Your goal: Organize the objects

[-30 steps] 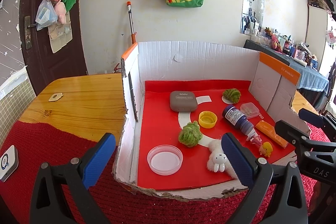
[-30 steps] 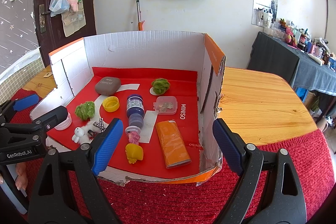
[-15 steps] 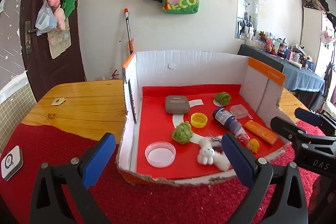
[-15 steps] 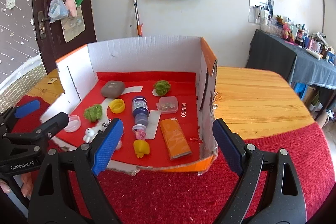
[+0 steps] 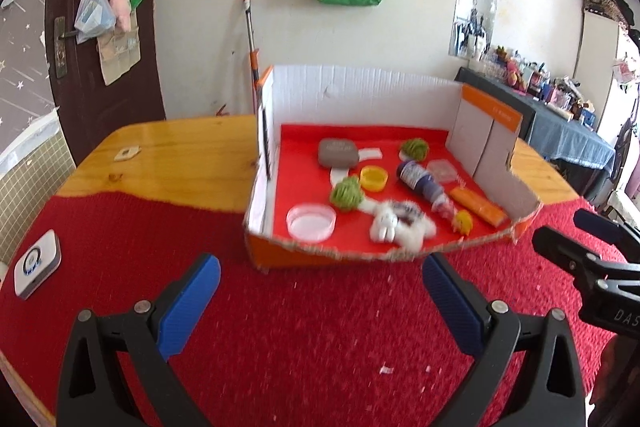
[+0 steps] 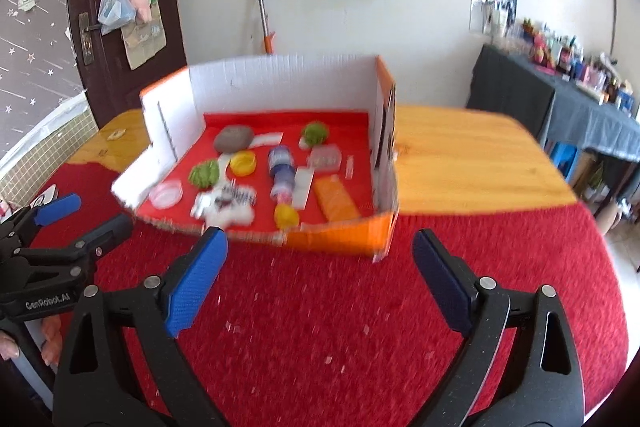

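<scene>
My low cardboard box (image 5: 360,99) with white walls, orange edges and a red floor sat on the fuzzy red cloth (image 5: 300,327) over the wooden table (image 5: 180,155), a little way in front of both my tongs. Its front wall was torn down low, so I could see everything inside.

At the back lay a grey rounded case (image 5: 338,153) and a green fluffy ball (image 5: 415,148). Near the middle were a yellow plastic cap (image 5: 374,177), a second green fluffy ball (image 5: 346,193) and a dark blue bottle (image 5: 420,181) lying on its side. Beside the bottle sat a small clear plastic box (image 5: 442,171). Closer to the front were a clear round dish (image 5: 311,221), a white fluffy bunny toy (image 5: 394,225), a little yellow toy (image 5: 462,221) and a flat orange packet (image 5: 478,205) next to the right wall. The things looked a bit blurry.

My left tongs (image 5: 320,301) were wide open over the red cloth and held nothing. My right tongs (image 6: 320,277) held nothing too, and their blue pads were spreading wider apart, with only the cloth between them. Neither one touched the box.

A small white gadget (image 5: 37,269) lay on the cloth far to the left
</scene>
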Motion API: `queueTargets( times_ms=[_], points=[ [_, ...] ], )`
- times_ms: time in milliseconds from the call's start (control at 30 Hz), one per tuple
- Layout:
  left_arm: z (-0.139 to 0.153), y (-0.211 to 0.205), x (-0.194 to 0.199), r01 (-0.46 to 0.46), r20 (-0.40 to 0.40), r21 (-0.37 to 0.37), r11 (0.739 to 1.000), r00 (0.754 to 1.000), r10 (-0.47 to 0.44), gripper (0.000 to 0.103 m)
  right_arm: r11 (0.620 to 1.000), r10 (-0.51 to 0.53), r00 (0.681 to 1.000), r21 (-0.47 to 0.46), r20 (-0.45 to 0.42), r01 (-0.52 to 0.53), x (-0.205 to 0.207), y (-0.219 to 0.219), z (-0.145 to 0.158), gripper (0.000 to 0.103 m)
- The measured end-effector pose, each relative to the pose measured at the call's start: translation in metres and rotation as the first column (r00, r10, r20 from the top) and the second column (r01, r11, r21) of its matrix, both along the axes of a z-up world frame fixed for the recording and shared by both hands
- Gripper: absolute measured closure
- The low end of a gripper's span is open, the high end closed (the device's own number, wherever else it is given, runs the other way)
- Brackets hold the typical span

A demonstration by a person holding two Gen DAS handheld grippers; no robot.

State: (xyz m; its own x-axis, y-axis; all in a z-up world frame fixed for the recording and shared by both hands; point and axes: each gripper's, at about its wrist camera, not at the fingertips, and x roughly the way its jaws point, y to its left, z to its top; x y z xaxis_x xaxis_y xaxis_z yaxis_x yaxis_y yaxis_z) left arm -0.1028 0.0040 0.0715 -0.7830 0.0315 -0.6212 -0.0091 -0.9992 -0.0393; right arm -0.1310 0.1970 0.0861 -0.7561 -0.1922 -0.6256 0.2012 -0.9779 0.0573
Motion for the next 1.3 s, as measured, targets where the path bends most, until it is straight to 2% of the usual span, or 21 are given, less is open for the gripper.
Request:
queueTargets(
  times_ms=[300, 533, 633, 767, 1300],
  points=[
    [-0.035, 0.000, -0.004, -0.027, 0.133, -0.027, 0.999, 0.991, 0.031, 0.000, 0.999, -0.037, 0.985, 0.043, 0.170, 0.030, -0.007, -0.005, -0.043, 0.008],
    [-0.054, 0.003, -0.013, -0.020, 0.228, -0.021, 1.000, 0.973, 0.024, 0.000, 0.994, -0.093, 0.966, 0.082, 0.241, 0.075, -0.012, -0.002, -0.059, 0.008],
    [-0.055, 0.007, -0.014, -0.021, 0.232, -0.047, 0.999, 0.972, 0.031, 0.000, 0.992, -0.096, 0.964, 0.102, 0.246, 0.072, -0.012, -0.004, -0.059, 0.005],
    [-0.056, 0.006, -0.016, -0.033, 0.240, -0.045, 0.998, 0.970, 0.043, 0.000, 0.990, -0.116, 0.960, 0.109, 0.257, 0.090, -0.014, -0.003, -0.061, 0.000],
    [-0.056, 0.006, -0.018, -0.035, 0.238, -0.042, 0.999, 0.970, 0.044, 0.000, 0.989, -0.121, 0.959, 0.111, 0.257, 0.095, -0.013, -0.005, -0.061, 0.000]
  ],
)
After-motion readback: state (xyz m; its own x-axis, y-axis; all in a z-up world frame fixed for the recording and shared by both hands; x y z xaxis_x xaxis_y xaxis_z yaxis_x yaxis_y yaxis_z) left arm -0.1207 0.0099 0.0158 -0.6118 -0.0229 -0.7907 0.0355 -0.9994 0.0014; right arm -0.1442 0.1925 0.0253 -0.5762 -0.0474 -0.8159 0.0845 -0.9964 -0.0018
